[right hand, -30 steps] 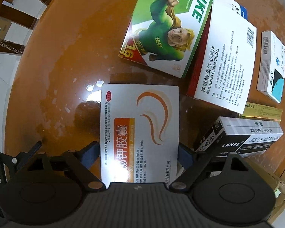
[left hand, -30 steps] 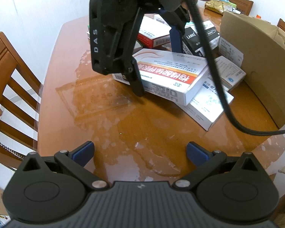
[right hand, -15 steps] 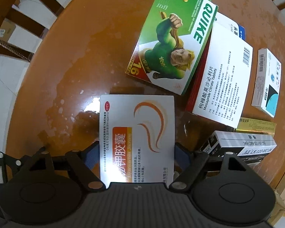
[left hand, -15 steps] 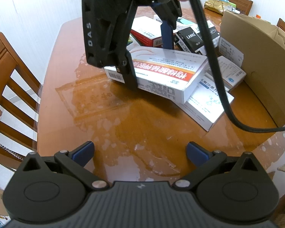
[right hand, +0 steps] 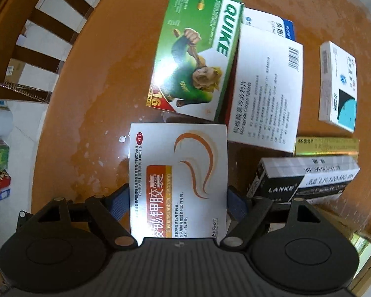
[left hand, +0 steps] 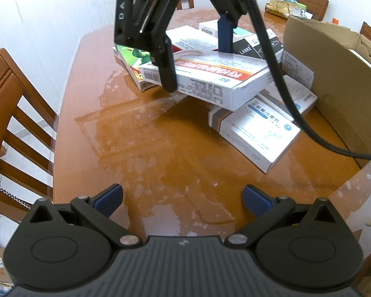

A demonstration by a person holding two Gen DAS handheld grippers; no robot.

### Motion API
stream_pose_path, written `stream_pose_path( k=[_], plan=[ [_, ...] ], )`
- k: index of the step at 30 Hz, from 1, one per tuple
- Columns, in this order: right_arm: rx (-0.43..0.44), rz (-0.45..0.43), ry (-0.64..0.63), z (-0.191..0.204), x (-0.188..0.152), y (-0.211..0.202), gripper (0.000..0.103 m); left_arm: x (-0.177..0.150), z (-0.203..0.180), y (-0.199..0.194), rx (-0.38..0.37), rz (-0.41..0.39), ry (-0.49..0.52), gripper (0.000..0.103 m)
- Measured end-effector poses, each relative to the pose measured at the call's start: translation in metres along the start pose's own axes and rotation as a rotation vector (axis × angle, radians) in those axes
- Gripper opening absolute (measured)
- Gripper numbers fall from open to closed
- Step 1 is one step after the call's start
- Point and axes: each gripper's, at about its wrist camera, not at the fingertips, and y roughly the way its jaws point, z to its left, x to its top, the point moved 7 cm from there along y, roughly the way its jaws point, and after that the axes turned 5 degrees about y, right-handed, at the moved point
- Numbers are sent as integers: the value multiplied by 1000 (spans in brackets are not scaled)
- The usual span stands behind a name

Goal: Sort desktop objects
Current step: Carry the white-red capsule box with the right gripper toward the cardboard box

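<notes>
The table [left hand: 175, 148] carried a loose heap of boxes toward its far edge, beside the cardboard carton [left hand: 334, 74] at its right edge, likely the sorting bin. The right gripper [right hand: 178, 198] pinched the white-and-orange box [right hand: 178, 173] by its long sides, holding it level, clear of the table. The left gripper [left hand: 183, 194] hovered, jaws wide and empty, over bare wood near the front edge.

The glossy orange-brown wooden table [left hand: 160, 153] carries scattered cardboard medicine boxes, including a green QUIKE box [right hand: 197, 59], and an open brown cardboard carton [left hand: 334, 79].
</notes>
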Motion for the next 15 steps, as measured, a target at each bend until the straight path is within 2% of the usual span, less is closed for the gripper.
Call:
stream_pose_path(
  k=[3, 7, 15],
  plan=[
    [5, -4, 5, -13, -17, -11, 84, 2, -3, -2, 9, -3, 5, 103],
    [14, -15, 5, 8, -30, -21, 84, 5, -8, -5, 15, -7, 13, 103],
    [43, -50, 10, 13, -47, -18, 84, 12, -21, -11, 27, -17, 35, 103]
  ],
)
